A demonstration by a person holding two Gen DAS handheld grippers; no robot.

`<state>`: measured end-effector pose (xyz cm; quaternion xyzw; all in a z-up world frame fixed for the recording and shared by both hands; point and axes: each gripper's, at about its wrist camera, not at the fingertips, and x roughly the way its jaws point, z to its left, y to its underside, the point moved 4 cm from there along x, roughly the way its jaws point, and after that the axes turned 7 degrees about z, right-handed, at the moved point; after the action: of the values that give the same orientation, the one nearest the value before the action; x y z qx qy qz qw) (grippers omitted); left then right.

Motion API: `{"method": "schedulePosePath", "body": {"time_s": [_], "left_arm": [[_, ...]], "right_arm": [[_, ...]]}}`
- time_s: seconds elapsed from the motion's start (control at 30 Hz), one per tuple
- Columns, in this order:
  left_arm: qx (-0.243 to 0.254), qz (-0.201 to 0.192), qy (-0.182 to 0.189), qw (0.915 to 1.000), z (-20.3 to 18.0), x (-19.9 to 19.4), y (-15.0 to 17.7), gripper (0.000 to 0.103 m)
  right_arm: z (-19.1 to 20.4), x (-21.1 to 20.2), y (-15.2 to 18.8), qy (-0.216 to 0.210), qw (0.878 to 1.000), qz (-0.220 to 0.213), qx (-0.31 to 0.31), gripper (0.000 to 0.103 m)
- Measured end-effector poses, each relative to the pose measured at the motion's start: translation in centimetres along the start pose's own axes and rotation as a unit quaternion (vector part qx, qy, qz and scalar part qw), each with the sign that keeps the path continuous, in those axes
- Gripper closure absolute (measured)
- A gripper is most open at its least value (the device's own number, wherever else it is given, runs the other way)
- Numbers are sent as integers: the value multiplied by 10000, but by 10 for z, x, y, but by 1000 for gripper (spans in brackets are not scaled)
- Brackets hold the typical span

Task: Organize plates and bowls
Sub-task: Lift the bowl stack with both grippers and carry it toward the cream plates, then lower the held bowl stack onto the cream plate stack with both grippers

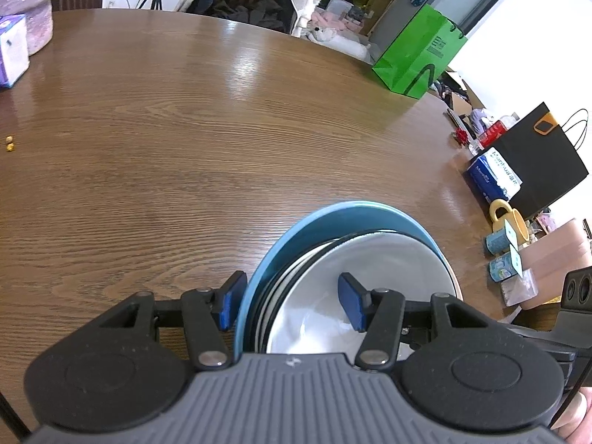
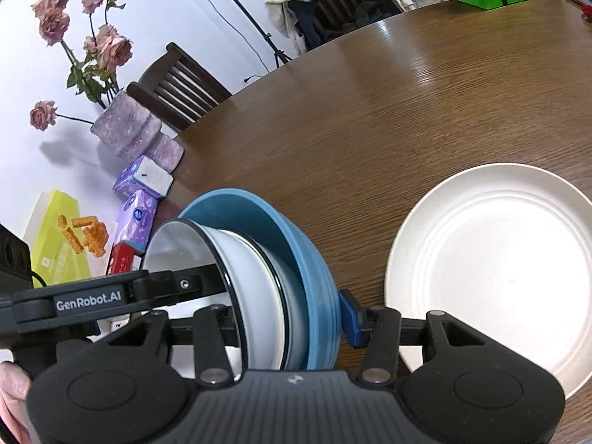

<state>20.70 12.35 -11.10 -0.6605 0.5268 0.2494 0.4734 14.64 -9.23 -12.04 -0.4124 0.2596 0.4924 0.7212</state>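
Wooden worktop [image 1: 185, 129], cluttered edges. Left tongs [image 1: 292, 305] clamp the stack: blue plate [image 1: 333, 218] outermost, white bowl [image 1: 370, 259] nested inside, lower centre frame. Right tongs [image 2: 292, 310] straddle same stack; grip unclear. Cream plate [image 2: 492, 259] lies flat, lower right.

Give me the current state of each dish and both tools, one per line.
Blue bowl: outermost of the nested stack, tipped on edge, off the table.
White bowls: nested inside the blue one, black rims showing.
Cream plate: flat on the table, empty, untouched.
Left tool: straddling the stack's rim; clamped or not, unclear.
Right tool: straddling the stack, grip unclear.
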Motion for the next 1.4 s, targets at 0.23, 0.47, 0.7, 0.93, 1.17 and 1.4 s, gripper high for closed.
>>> {"method": "schedulePosePath", "body": {"time_s": [0.23,0.47,0.7,0.93,1.17,1.4], "left_arm": [[93,16,92,9999,-21,11,-2,48],[178,47,166,9997,-38,22,-5,48],[253,93,195,9994,-50,31,-9,48],[303,128,196,9993,-59,38,-13,48],[330,172,209,9991,-67,46,-15,48],[343,219,223,9989,-76,56,-17,48]], "right_arm": [[-16,-13,-2,108,9999,-90,63,56],[-31,-24,-4,210,9995,-176,122,56],[-46,-31,-6,250,9992,-227,210,56],[-59,-34,-10,260,9989,-256,291,56],[-70,-34,-14,270,9987,-252,348,56],[-84,-38,-17,293,9985,-242,398,56]]}}
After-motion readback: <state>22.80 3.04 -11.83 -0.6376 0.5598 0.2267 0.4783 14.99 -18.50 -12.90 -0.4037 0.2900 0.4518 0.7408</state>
